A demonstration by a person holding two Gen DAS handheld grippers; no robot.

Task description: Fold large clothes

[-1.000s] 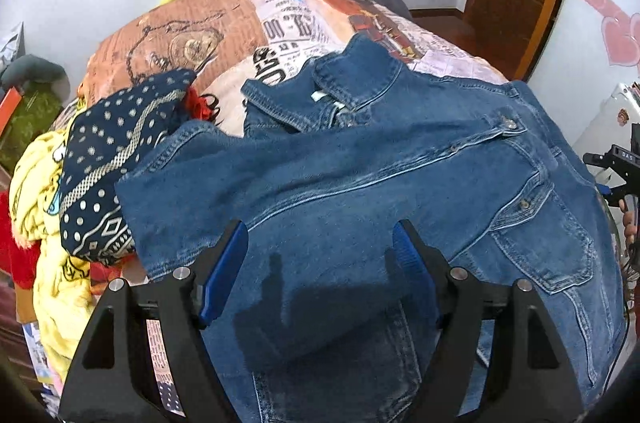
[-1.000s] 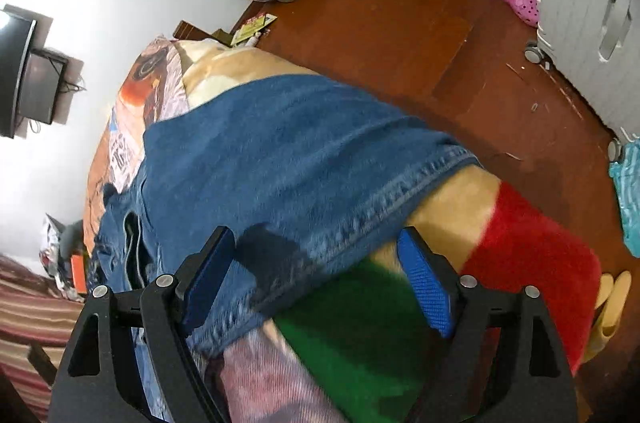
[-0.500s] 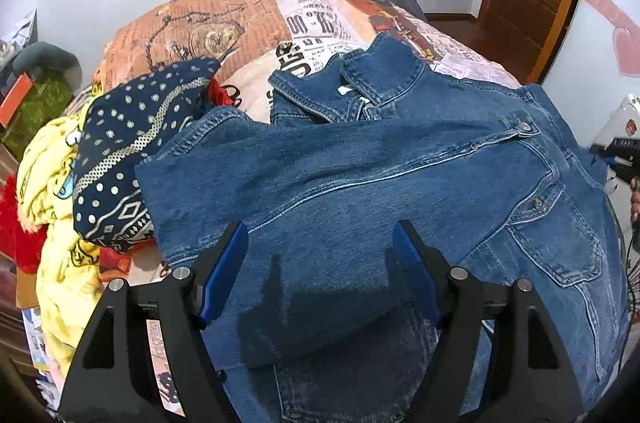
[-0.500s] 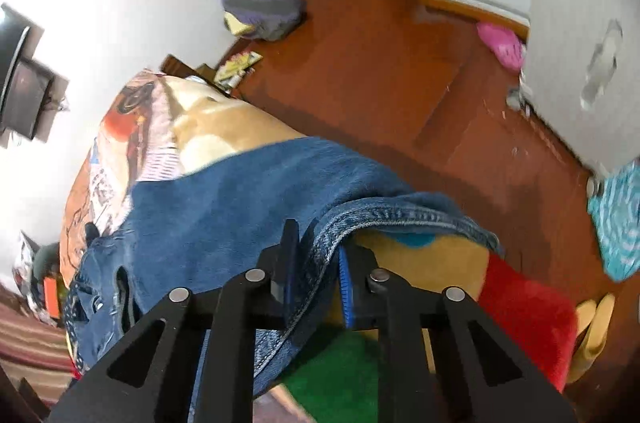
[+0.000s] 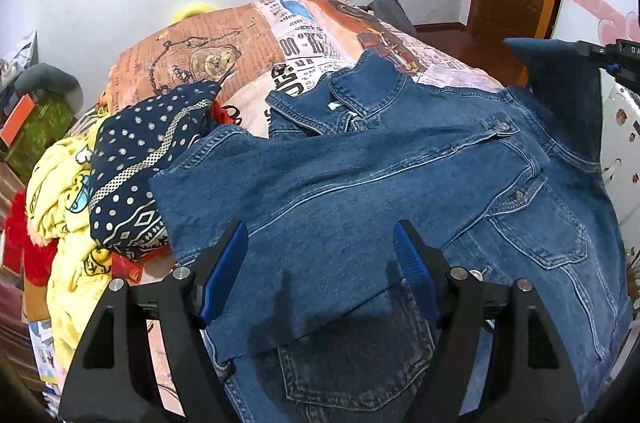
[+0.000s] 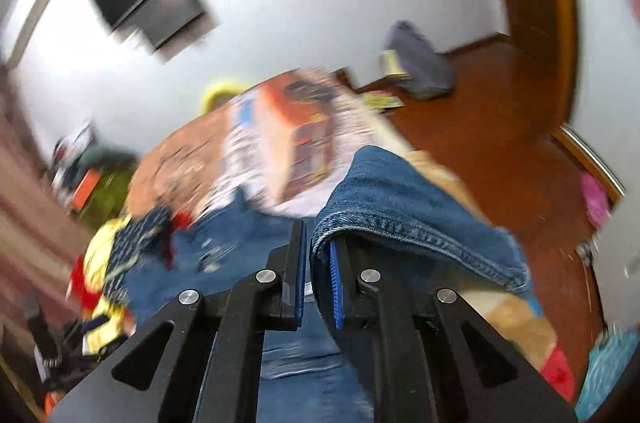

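The right gripper [image 6: 316,265] has its blue-padded jaws pinched nearly together on the stitched cuff of the denim jacket's sleeve [image 6: 404,211], and the cloth drapes over the right-hand finger and down that side. This view is smeared by motion, so how deep the bite goes I cannot tell. In the left wrist view the same sleeve [image 5: 560,91] stands lifted in a dark blue peak beyond the jacket's collar [image 5: 352,99] on its right, with the gripper's black body just showing at the frame edge.

The left gripper [image 5: 320,263] is spread wide and grips nothing; it hovers over the lower part of the denim jacket [image 5: 360,191], whose other sleeve already lies folded across the chest.

The jacket lies front-up on the printed bedspread [image 5: 240,51], collar pointing away from both tools and hem toward them, so its long axis runs straight out from the left gripper. A pile of clothes, navy dotted cloth [image 5: 148,159] over yellow fabric [image 5: 60,191], sits just to the left of the collar side.

The move ahead, as I judge it, turns on one relation: the raised sleeve is to the right of the collar, and its landing place is leftward, across the jacket's long axis and over the chest. The right hand holds it and is the nearer one; the left is free to pin the body.
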